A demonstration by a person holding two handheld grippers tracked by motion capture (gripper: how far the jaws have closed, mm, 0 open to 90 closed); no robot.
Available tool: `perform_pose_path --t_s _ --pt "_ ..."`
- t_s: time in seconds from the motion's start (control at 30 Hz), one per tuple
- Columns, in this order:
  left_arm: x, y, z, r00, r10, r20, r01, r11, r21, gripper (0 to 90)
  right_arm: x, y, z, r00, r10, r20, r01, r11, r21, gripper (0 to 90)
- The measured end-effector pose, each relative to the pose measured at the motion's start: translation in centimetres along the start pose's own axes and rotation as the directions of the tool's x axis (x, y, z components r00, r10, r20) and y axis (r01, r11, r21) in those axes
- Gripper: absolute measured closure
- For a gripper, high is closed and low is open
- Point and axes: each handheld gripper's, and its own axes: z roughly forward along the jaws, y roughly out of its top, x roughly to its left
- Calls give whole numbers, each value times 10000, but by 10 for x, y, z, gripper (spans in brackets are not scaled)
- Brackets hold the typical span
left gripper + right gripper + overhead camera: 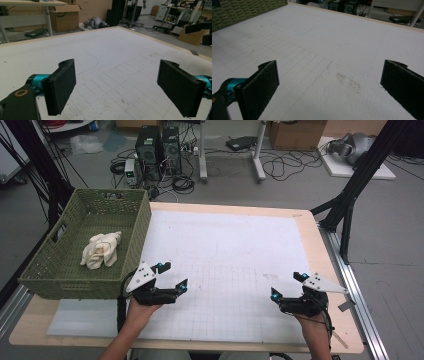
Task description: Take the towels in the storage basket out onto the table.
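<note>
A green woven basket [131, 238] stands at the table's left side with a cream cloth bundle [101, 250] lying inside. My left gripper [172, 276] hovers just right of the basket's near corner, jaws wide apart and nothing between them [117, 87]. My right gripper [288, 285] is held near the table's front right, also open and holding nothing [329, 92]. Both point out over the white gridded mat [225, 255]. The basket's wall [242, 11] shows at the far left in the right gripper view.
The white mat covers most of the wooden tabletop [320, 245]. A small dark smudge [348, 81] marks the mat ahead of the right gripper. Black frame legs [350, 195] stand off the table's right side; computers and cables [160, 155] lie on the floor beyond.
</note>
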Motion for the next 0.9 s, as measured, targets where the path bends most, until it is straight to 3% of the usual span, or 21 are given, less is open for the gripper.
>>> perform_pose_path --t_s 0.53,0.9 --pt "1 3 1 9999 -106 -24 106 9999 -67 159 -1 -1 3 9998 39 -196 -40 10000 -71 8" --pt "-1 17 -9 9998 -186 -50 184 9993 -322 158 3 -1 2 9998 -39 -207 41 10000 63 9"
